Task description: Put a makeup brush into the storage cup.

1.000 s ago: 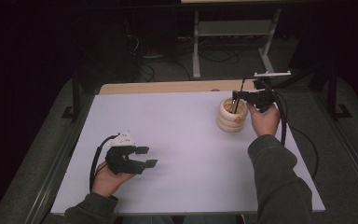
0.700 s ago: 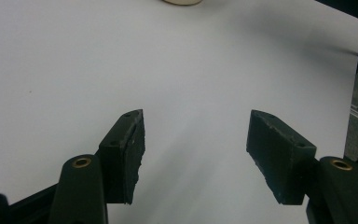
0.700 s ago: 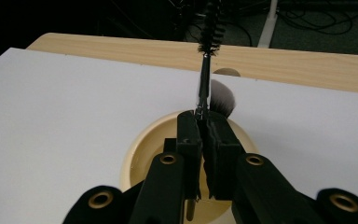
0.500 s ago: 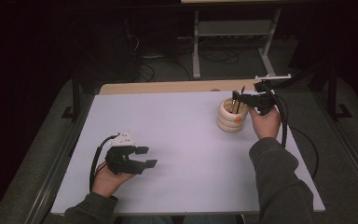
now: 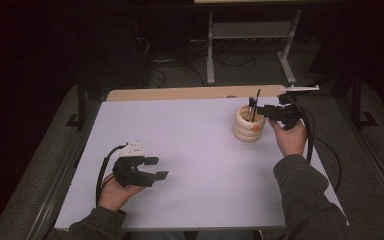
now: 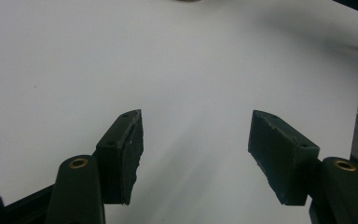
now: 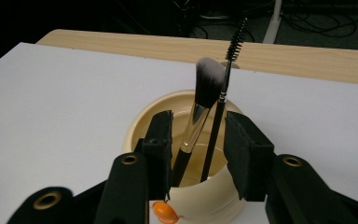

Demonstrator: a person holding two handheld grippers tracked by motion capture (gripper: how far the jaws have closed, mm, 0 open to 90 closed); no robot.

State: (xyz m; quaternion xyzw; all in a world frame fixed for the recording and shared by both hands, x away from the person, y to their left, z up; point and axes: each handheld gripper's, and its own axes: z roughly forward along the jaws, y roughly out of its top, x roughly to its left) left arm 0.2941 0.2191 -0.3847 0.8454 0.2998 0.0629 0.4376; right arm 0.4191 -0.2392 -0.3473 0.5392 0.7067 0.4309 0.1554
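In the right gripper view, the right gripper stands just over the near rim of the cup, with two tools between its pads. Its jaws have just been opening, and now stand released: the left pad is very close to the brush, whether touching cannot be told, and the right pad stands clear of the wand. Both tools stand upright in the cup, leaning slightly, their lower ends hidden inside it. Just below the left pad an orange blob sits on the cup's outer wall; what it is cannot be made out. Beyond the cup the white table runs to a wooden strip, and past that all is dark but for cables and a stand leg.

In the high view the right gripper reaches the cup from its right, and the brush and wand read there as thin dark sticks.

The left gripper lies well apart from the cup, jaws spread wide with only bare table between the pads. The far edge of its view cuts off a pale shape too small to name. From above, the left gripper rests in the hand at the near left.
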